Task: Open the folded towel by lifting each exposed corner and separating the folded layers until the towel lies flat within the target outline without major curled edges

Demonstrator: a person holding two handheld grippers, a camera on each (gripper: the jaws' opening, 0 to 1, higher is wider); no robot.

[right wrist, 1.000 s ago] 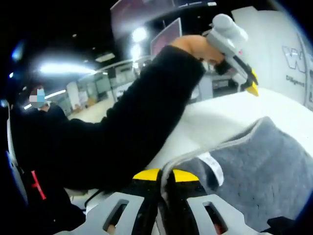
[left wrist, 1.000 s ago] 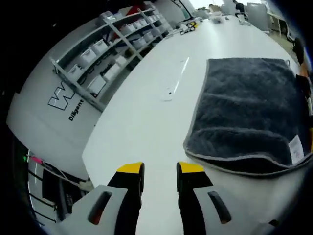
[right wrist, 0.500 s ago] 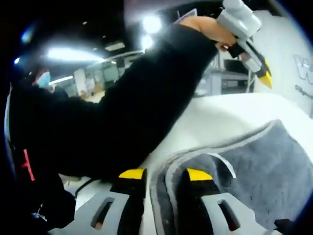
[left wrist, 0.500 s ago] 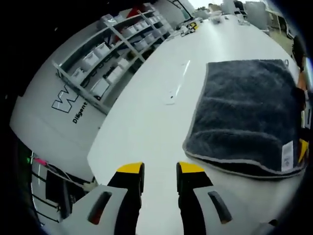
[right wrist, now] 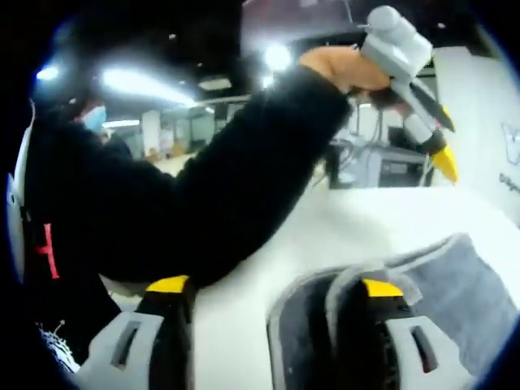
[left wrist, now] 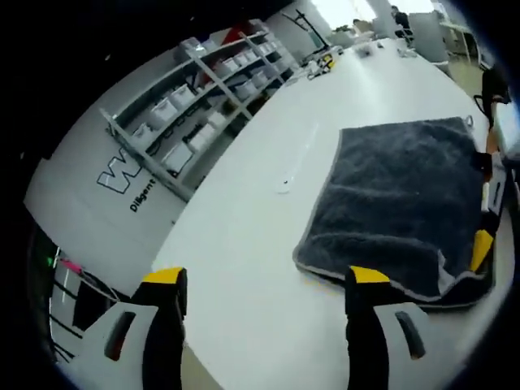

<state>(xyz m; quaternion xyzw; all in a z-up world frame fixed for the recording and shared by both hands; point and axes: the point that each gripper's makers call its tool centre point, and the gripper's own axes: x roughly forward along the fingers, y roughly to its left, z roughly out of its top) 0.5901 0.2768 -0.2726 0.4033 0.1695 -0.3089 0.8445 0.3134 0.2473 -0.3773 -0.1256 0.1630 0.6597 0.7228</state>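
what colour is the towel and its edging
The towel is dark charcoal grey with a lighter grey border trim, clearest in the left gripper view.

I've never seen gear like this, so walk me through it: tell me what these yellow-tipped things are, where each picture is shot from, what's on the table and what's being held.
No robot here: a person holds a hand-held grasping tool in each hand, and a camera rides on each one. The left gripper view looks along the left tool, open and hanging over a white table. On it lies a dark grey towel. The right gripper view looks along the right tool, also open, with the towel's near edge lying between its tips; nothing is gripped. The person's black sleeve crosses that view. Shelving stands beside the table.
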